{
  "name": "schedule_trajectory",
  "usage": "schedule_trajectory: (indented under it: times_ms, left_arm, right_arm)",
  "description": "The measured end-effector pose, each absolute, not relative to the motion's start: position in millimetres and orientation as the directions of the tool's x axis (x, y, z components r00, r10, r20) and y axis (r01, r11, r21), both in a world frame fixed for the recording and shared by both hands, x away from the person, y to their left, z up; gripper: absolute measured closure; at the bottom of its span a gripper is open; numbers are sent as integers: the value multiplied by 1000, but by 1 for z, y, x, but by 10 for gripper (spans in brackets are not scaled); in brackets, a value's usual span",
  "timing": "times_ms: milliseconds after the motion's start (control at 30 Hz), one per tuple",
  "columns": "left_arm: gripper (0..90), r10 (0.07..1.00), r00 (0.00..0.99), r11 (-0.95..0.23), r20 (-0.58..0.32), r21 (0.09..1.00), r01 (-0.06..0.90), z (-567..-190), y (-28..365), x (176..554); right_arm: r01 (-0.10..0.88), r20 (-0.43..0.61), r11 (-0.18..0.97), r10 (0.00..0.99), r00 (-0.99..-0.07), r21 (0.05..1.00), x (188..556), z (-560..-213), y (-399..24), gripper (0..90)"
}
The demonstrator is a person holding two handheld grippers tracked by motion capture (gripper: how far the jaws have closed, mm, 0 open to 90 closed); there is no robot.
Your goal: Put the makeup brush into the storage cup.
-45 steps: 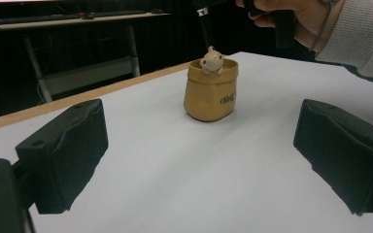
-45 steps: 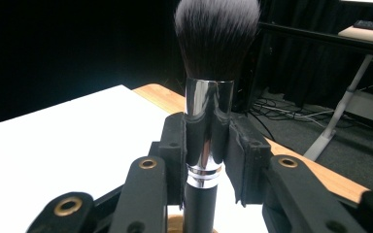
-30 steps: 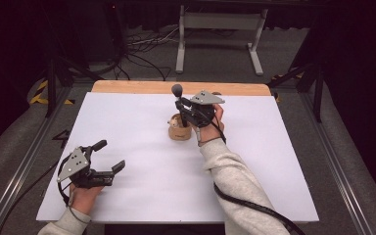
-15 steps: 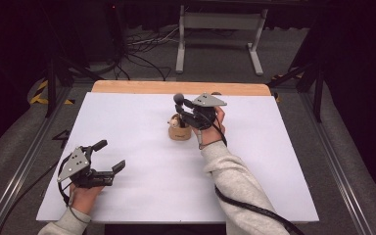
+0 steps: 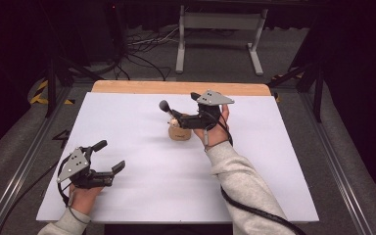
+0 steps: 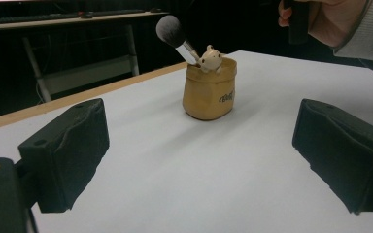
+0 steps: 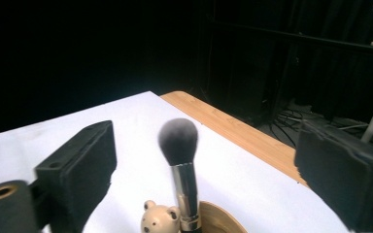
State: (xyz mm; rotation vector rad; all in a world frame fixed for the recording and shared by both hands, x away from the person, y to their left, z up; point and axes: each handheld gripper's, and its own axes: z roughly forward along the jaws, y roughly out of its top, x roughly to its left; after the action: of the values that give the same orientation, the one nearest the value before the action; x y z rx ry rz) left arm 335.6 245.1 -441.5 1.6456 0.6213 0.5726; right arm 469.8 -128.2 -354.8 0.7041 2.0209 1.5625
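Two hand-held black grippers, grey sleeves
The left gripper (image 5: 108,155) and the right gripper (image 5: 188,110) each carry a grey three-cornered plate with screw holes and blocky black padded jaws; a black cable (image 5: 254,210) trails along the right sleeve (image 5: 242,181).

White table (image 5: 142,196), metal stand (image 5: 219,29), floor cables (image 5: 142,46).

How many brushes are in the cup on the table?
1. A single brush stands in the tan cup, its dark bristle head leaning out over the rim, beside a small bear figure. Anything shorter lying inside the cup would be hidden.
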Motion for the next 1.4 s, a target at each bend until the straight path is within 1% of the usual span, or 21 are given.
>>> schedule_trajectory:
  times_ms: [100, 133, 267, 433, 800, 1033, 1400]
  left_arm:
    - [63, 673, 739, -134, 30, 988, 82, -440, 245, 335]
    - [61, 671, 741, -134, 28, 988, 83, -440, 245, 335]
    - [55, 664, 747, -136, 29, 987, 83, -439, 244, 335]
    - [51, 651, 758, -144, 31, 986, 83, -437, 241, 335]
    - [29, 631, 776, -126, 14, 988, 84, -437, 242, 334]
    - [22, 619, 785, -125, 15, 989, 79, -436, 243, 335]
    - [1, 606, 795, -106, -6, 991, 87, -435, 244, 335]
  right_arm:
    - [101, -48, 197, 634, -772, 975, 463, -349, -136, 5]
    - [101, -45, 193, 630, -775, 976, 461, -347, -140, 0]
    - [94, -30, 167, 616, -787, 981, 453, -343, -155, 0]
    - [56, -57, 169, 598, -799, 984, 444, -340, -172, 0]
    - [44, -82, 192, 604, -792, 981, 427, -339, -202, 0]
    - [23, -135, 248, 598, -790, 968, 413, -338, -218, 0]
    - [6, -147, 245, 600, -787, 970, 397, -345, -238, 0]
